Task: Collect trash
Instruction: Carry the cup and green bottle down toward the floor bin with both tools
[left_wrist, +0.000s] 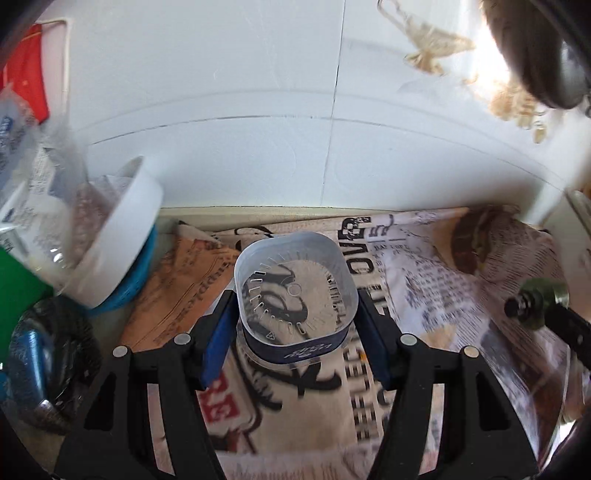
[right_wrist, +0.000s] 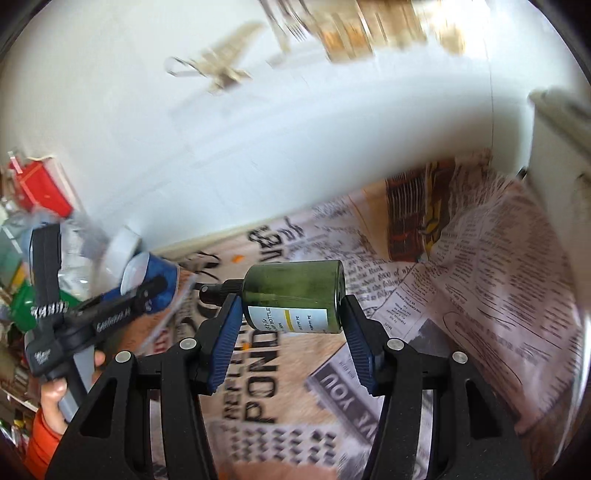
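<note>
- Left tool (left_wrist: 295, 317): blue pads clamped on both sides of a clear plastic cup (left_wrist: 295, 291), rounded-square, lifted above the newsprint cloth (left_wrist: 424, 273). The cup's open mouth faces the camera; a dark blue band runs round its lower part, with white script too small to read.
- Right tool (right_wrist: 291, 325): pads clamped on a dark green spray bottle (right_wrist: 295, 295) held sideways, black nozzle to the left, flat base to the right. The white label reads "BOTTLE" and "PE"; the rest is too fine to make out.
- Beneath both tools: the newsprint cloth covers the bench. Legible print includes "POND" and "YOU" in the right wrist view; the left wrist view shows only inverted letter fragments.
- Open room: the cloth lies bare ahead and to the right of both tools, rising in folds near the white wall (left_wrist: 240, 110).
- Left side is crowded: a white tub (left_wrist: 122, 236) tipped on its side with a blue ring just under it, a green item, and blurred wrappers.
- The right wrist view shows the left tool's handle (right_wrist: 74, 325) in a hand (right_wrist: 55, 402), with a blue can (right_wrist: 162, 277) beyond it.
- Far edge: the cloth meets a pale strip at the wall's foot. A red box (right_wrist: 40, 188) stands far left; beige hanging decoration (left_wrist: 436, 48) sits on the wall, blurred.
</note>
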